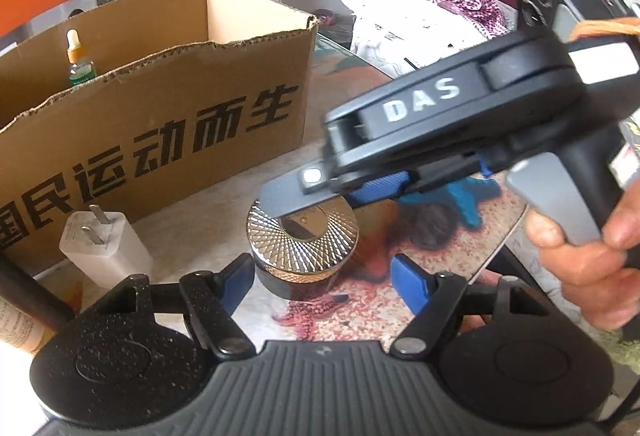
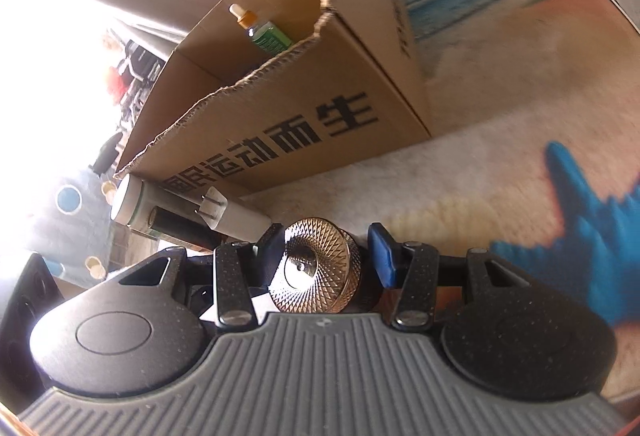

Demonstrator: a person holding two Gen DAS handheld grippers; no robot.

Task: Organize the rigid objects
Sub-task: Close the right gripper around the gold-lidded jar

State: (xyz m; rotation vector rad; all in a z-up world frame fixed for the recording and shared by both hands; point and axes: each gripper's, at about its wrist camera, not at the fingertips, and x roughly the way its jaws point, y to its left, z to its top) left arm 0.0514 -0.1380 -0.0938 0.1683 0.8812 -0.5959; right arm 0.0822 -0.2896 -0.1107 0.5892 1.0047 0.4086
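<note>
We see a round gold-lidded jar point(image 1: 303, 236) standing on the counter point(image 1: 460, 248) just in front of the cardboard box point(image 1: 160, 124); its short axis is upright and its patterned lid faces up, so as a squat cylinder it has no long axis to speak of. Our left hand-held gripper point(image 1: 320, 278) hovers released, its blue pads apart on either side of the jar's near edge and not touching it; our right hand-held gripper point(image 1: 316, 196) reaches in from the right, one fingertip over the lid. From the right wrist view the right hand-held gripper point(image 2: 326, 252) straddles the jar point(image 2: 316, 272) with fingers spread, a gap visible on the right side; whether the left pad touches we cannot tell. A white charger plug point(image 1: 106, 248) stands on end to the left of the jar, its prongs pointing up and slightly away; a dropper bottle point(image 1: 80, 60) stands upright inside the box; a white tube point(image 2: 184, 212) lies beside the box, its long axis along the box's front wall.
</note>
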